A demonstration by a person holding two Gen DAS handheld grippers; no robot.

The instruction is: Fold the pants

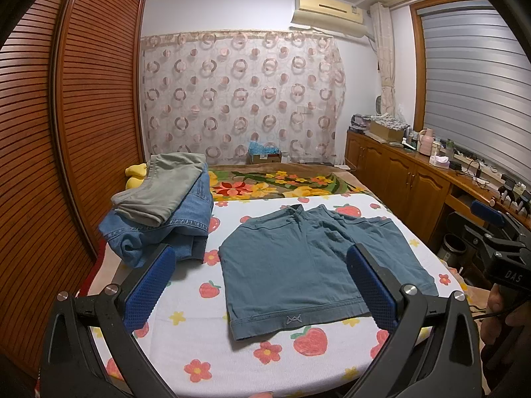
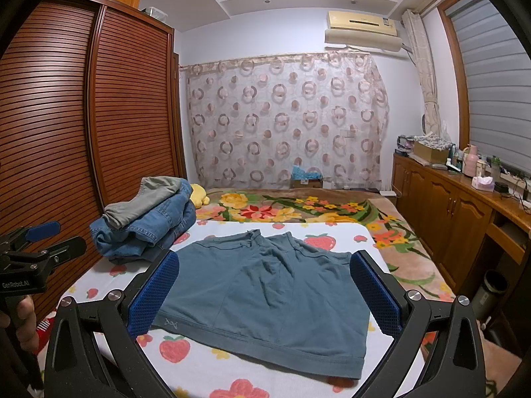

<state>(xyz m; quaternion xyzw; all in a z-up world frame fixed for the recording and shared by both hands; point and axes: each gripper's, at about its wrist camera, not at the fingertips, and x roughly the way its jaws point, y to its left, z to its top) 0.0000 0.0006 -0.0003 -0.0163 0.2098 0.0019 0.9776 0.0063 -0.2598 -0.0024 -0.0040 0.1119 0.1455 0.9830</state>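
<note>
The left gripper (image 1: 260, 287) and the right gripper (image 2: 265, 293) are both standing with jaws spread wide and nothing between the blue dimpled pads; neither is touching cloth. Each is hovering at the near edge of the bed, over the white sheet printed with strawberries and flowers (image 1: 199, 338), and each is tilting slightly downward, the left a little more steeply.

The task's thing, a pair of teal-blue knit shorts (image 1: 298, 265), is lying flat and spread out on that sheet, directly ahead of both grippers. The hem with the small stitched emblem (image 1: 292, 320) is sitting nearest the near edge; the waistband is lying at the far end, toward the floral blanket. The long axis is therefore running away from the grippers, near to far, with the two legs side by side, one to the left and one to the right. In the left wrist view the shorts are sitting centred to right between the jaws; in the right wrist view they are centred to left. Each gripper is thus nearer its own side of the hem, so a lengthwise fold probably calls for either near corner.

Farther left, near the sheet's left edge, a folded stack of blue denim jeans with grey trousers on top (image 1: 162, 209) is resting, apart from the shorts.
</note>
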